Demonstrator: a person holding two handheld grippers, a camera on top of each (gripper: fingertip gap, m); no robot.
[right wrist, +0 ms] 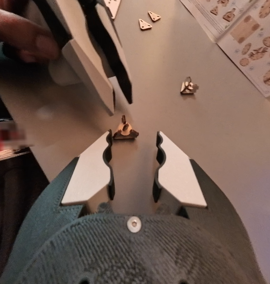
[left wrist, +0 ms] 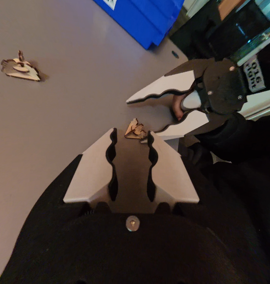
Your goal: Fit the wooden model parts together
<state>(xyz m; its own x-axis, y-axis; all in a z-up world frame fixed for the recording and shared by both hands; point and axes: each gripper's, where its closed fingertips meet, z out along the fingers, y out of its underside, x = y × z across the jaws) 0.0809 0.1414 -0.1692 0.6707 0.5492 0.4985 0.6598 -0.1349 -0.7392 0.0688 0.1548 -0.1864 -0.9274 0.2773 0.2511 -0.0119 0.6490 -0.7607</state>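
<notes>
My left fingers (left wrist: pixel 132 133) stand parted with nothing between them, low in the middle of the left wrist view. Just past their tips a small wooden triangle assembly (left wrist: pixel 135 128) sits on the grey desk (left wrist: pixel 72 107), near the right-hand fingertip but not gripped. My right fingers (right wrist: pixel 134 135) are spread wide and bare in the centre of the right wrist view; the same wooden piece (right wrist: pixel 124 132) lies just beyond the left-hand tip, apart from the pads. A second, similar assembly (right wrist: pixel 188 87) stands well apart at right of centre in that view, and it shows at the left edge of the left view too. Two flat wooden triangles (right wrist: pixel 148 20) lie at the top, beside printed sheets (right wrist: pixel 246 38) in the upper right. A blue bin (left wrist: pixel 140 20) fills the top of the left view. Two assemblies look built; the flat triangles lie loose.
</notes>
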